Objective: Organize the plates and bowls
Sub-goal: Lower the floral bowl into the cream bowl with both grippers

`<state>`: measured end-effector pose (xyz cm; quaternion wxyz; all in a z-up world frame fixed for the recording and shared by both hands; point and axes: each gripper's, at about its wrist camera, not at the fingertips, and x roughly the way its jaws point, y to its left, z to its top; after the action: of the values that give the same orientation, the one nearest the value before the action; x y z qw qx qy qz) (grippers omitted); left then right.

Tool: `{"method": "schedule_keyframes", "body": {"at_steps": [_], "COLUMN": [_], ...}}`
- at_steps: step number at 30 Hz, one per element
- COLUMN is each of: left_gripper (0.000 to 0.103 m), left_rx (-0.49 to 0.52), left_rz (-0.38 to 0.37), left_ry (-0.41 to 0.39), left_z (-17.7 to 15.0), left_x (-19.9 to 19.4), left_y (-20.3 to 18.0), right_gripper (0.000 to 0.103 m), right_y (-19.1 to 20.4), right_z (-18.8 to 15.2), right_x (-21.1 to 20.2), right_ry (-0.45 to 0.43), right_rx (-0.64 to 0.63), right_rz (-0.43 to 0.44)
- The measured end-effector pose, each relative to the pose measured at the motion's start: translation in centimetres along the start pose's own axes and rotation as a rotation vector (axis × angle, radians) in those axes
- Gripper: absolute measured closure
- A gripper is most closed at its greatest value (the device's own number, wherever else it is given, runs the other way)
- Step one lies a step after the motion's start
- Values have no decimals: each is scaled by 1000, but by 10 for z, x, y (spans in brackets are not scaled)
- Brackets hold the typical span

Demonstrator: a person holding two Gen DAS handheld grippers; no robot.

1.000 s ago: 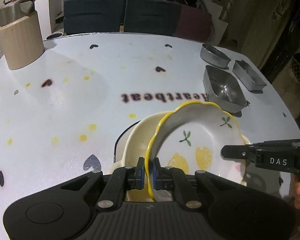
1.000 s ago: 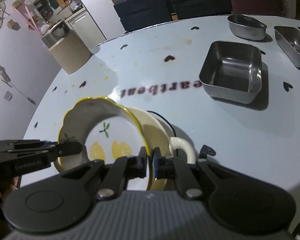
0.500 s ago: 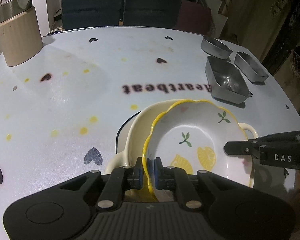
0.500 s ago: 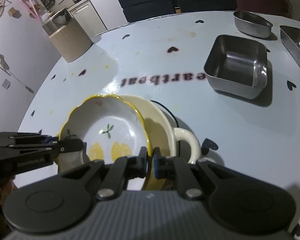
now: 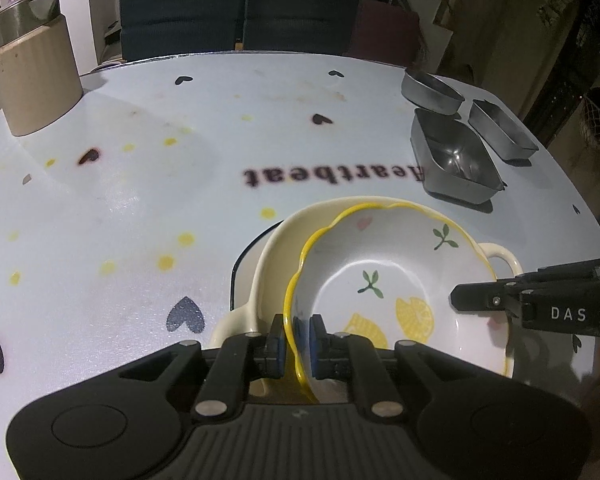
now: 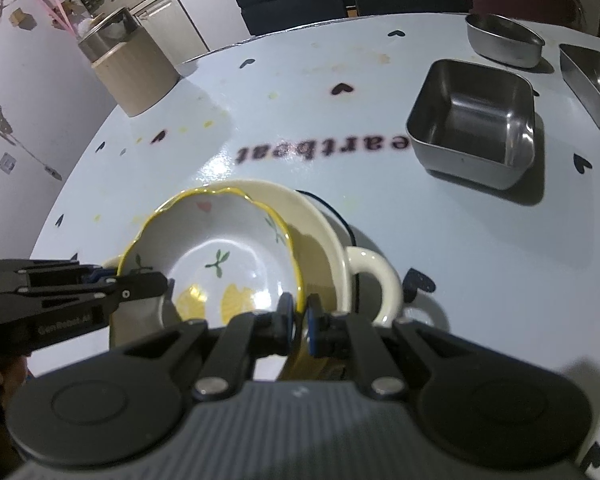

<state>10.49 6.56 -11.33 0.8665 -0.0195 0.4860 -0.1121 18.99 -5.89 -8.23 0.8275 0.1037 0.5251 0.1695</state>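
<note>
Table (image 5: 100, 208) print: "Heartbeat", seen upside down.
Right gripper (image 5: 466, 303) side: "DAS".
Left gripper (image 6: 152, 285) side: "GenRobot.AI", faint.

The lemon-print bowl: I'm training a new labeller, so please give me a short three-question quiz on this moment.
1. True or false: the lemon-print bowl sits inside the cream handled dish.
2. How many steel containers stand on the table?
3. The left gripper is: A) open above the bowl, B) pinching the bowl's yellow rim, C) gripping a steel container.

Key: 1 true; 2 three; 3 B.
</note>
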Motion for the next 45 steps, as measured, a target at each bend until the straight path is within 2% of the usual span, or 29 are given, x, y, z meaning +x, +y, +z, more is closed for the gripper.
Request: {"method": "schedule_keyframes", "body": {"at_steps": [8,20,23,45], "left_gripper": [91,90,90,90], "left_rx": [-12,-2,-1,-25], "left_rz": [-6,-3,-6,-11], "left_ry": [13,25,24,27], "left_z": [2,1,0,3], "left_x": [2,2,2,-8], "left_y": [2,2,2,6], "right_gripper": [92,87,84,84], "right_y": [1,-9,-9,-5], "right_z": [4,7,7,3], "right_x": [1,-1,-7,-3], "right_ry": [20,42,27,35], "right_rx": [20,111,99,79], "right_rz": [-8,26,21,22]}}
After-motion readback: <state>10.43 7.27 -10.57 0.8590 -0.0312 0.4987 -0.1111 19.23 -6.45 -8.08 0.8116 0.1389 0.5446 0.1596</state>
